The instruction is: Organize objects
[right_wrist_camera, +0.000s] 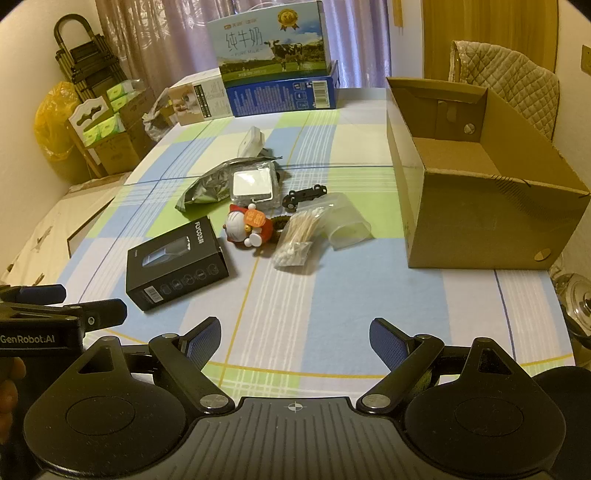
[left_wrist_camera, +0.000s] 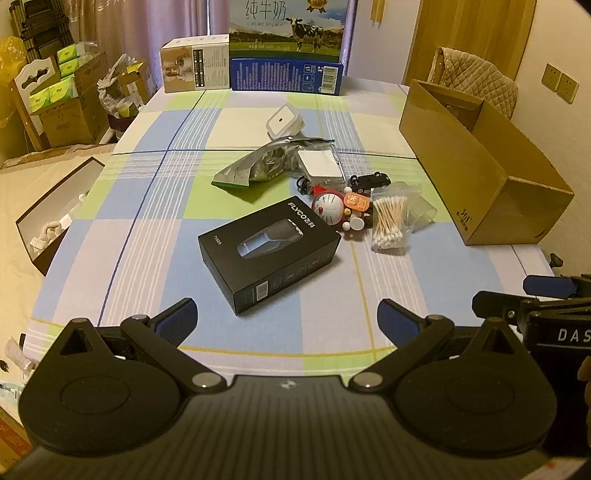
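Note:
On the checked tablecloth lie a black shaver box [left_wrist_camera: 269,254] [right_wrist_camera: 177,258], a red and white cat figurine [left_wrist_camera: 328,208] [right_wrist_camera: 247,227], a bag of cotton swabs [left_wrist_camera: 389,223] [right_wrist_camera: 299,240], a silver and green pouch [left_wrist_camera: 255,168] [right_wrist_camera: 210,186], a white square case [left_wrist_camera: 321,166] [right_wrist_camera: 253,184], a black toy car [left_wrist_camera: 371,181] [right_wrist_camera: 304,195] and a white lidded tub [left_wrist_camera: 284,122] [right_wrist_camera: 253,142]. An open brown carton [left_wrist_camera: 480,166] [right_wrist_camera: 476,184] stands to the right. My left gripper [left_wrist_camera: 286,319] and right gripper [right_wrist_camera: 295,338] hover open near the front edge, holding nothing.
A milk carton [left_wrist_camera: 291,29] [right_wrist_camera: 269,44] sits on a blue box [left_wrist_camera: 286,75] [right_wrist_camera: 282,92] beside a white box [left_wrist_camera: 195,66] [right_wrist_camera: 199,98] at the far edge. A dark open box [left_wrist_camera: 55,218] lies left of the table. A padded chair [right_wrist_camera: 509,85] stands behind the carton.

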Demonstrator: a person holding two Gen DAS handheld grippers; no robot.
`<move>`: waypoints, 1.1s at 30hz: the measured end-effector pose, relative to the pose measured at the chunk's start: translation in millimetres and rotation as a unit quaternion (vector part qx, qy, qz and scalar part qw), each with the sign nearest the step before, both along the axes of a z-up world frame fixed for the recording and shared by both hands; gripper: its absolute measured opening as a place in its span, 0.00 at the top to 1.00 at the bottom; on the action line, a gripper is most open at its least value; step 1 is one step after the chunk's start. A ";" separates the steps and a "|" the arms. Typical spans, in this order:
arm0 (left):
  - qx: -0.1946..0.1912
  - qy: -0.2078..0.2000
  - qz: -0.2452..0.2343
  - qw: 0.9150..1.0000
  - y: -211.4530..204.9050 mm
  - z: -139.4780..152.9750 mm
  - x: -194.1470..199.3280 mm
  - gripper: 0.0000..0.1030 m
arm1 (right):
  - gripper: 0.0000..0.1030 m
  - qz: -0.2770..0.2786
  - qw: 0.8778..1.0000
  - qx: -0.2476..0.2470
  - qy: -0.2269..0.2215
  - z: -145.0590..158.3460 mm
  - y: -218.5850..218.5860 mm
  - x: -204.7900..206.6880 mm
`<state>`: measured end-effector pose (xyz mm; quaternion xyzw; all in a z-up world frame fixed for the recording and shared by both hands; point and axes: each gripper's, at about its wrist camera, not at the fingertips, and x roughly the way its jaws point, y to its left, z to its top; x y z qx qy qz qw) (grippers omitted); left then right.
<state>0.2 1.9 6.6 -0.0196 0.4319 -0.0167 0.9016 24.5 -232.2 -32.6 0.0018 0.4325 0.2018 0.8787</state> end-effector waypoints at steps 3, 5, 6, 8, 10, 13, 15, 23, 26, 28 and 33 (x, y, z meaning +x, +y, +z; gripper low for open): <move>0.000 0.001 -0.002 1.000 -0.5 -2.1 1.1 0.01 | 0.17 0.000 1.000 0.000 0.000 0.2 -0.1 -0.1; -0.001 0.001 -0.002 1.000 -0.5 -2.0 1.1 0.01 | 0.17 0.000 1.000 -0.001 0.000 0.1 -0.1 -0.1; -0.002 0.002 -0.002 1.000 -0.4 -1.9 1.1 0.01 | 0.17 0.000 1.000 -0.001 0.000 0.2 0.0 -0.2; -0.002 0.002 -0.001 1.000 -0.3 -1.8 1.1 0.01 | 0.17 0.000 1.000 -0.001 0.000 0.1 0.1 -0.4; -0.003 0.002 -0.001 1.000 -0.1 -1.8 1.1 0.01 | 0.17 0.001 1.000 -0.001 0.000 0.1 0.1 -0.6; -0.002 0.002 -0.003 1.000 -1.5 -0.7 1.3 0.01 | 0.17 0.001 1.000 -0.001 0.000 0.0 0.4 -0.9; -0.003 0.001 -0.004 1.000 -0.9 -0.9 1.1 0.01 | 0.17 0.001 1.000 0.000 0.000 0.0 0.4 -1.1; -0.005 0.003 -0.004 1.000 -1.1 -1.0 1.0 0.01 | 0.17 0.002 1.000 -0.002 0.001 -0.5 2.2 2.9; -0.005 0.003 -0.004 1.000 -1.1 -1.1 1.0 0.01 | 0.17 0.003 1.000 -0.002 0.002 0.3 0.4 1.3; -0.006 0.004 -0.004 1.000 -1.2 -1.6 0.9 0.01 | 0.17 0.002 1.000 -0.002 0.002 0.7 0.0 1.2; -0.009 0.005 -0.004 1.000 -0.6 -3.2 0.3 0.01 | 0.17 0.003 1.000 -0.003 0.002 1.3 0.2 1.1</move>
